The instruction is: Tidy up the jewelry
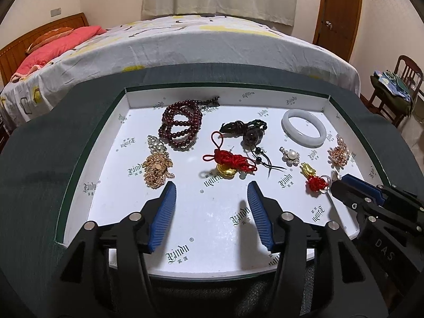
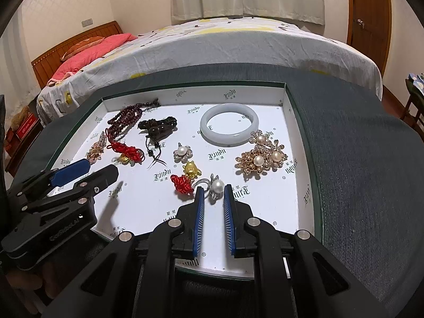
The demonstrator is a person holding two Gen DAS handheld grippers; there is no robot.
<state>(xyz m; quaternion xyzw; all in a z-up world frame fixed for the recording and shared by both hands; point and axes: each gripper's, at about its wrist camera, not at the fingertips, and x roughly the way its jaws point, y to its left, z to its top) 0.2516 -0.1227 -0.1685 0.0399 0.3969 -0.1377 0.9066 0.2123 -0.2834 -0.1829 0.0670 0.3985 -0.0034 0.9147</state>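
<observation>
**Jewelry spread in the tray, pearl ring at the right gripper's tips**

Progress: the pieces are lying singly across the white printed floor of the shallow tray [image 2: 296,143], none stacked except the coiled dark red bead strand [image 1: 180,127]. I am reading the sorting as well along, though no end layout is showing.

- Left gripper [image 1: 212,189]: jaws standing about half open, nothing between them, hanging over bare floor near the front edge, just short of the gold chain piece [image 1: 156,167] and the red knot charm [image 1: 230,161].
- Right gripper [image 2: 214,191]: jaws nearly closed, tips flanking the pearl ring [image 2: 216,186]; whether the pads are pressing on it I cannot tell.
- White bangle [image 2: 229,128] lying toward the far right corner; gold pearl brooch [image 2: 261,159] just in front of it.

Room: open floor is running along the front edge and centre. The right wall is standing close beside the brooch; the far wall is crowding the beads.
</observation>
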